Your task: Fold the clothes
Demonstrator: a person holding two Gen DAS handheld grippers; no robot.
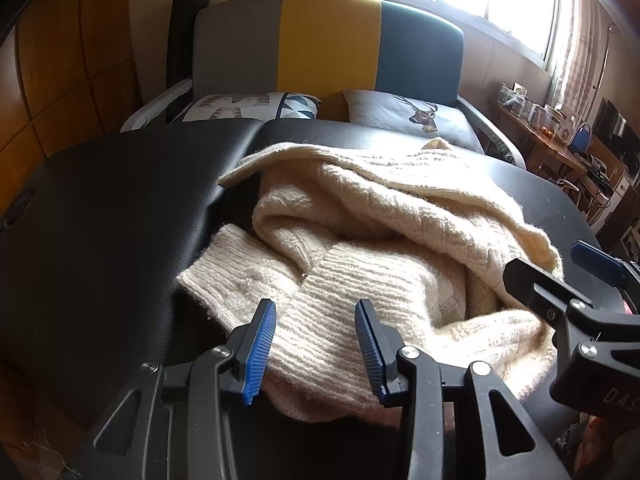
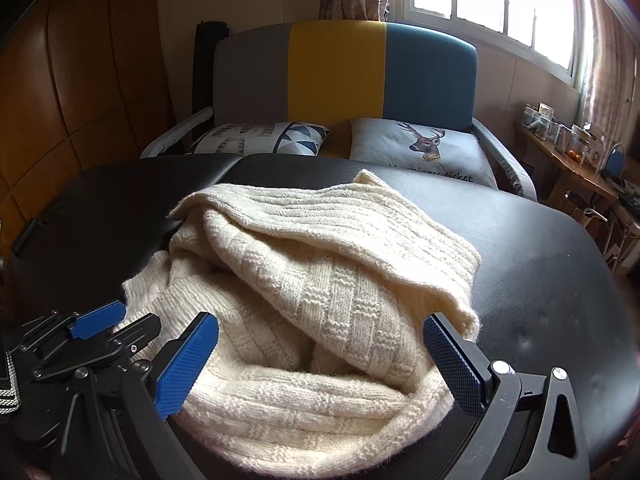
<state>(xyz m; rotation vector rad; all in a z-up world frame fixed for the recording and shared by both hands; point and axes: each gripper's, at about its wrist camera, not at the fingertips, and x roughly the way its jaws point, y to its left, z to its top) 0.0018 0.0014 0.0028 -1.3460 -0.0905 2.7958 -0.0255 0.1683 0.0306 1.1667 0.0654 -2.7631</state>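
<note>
Cream knit sweater (image 1: 384, 232) bunched in a loose heap on the black padded bench (image 1: 112, 216), both grippers parted at its near edge.

The sweater lies crumpled toward the near middle of the bench, one ribbed cuff spread flat on the left side and a folded panel draped over the top. The left gripper (image 1: 316, 344) hangs low over the ribbed cuff with its blue pads moderately apart, clamping nothing (whether they touch the wool cannot be told). The right gripper (image 2: 320, 364) is spread wide, its blue pads on either side of the near bulge of knit, gripping nothing. Behind the bench stands a sofa (image 2: 340, 72) with a grey, yellow and teal back, carrying a deer-print pillow (image 2: 424, 148).
</note>
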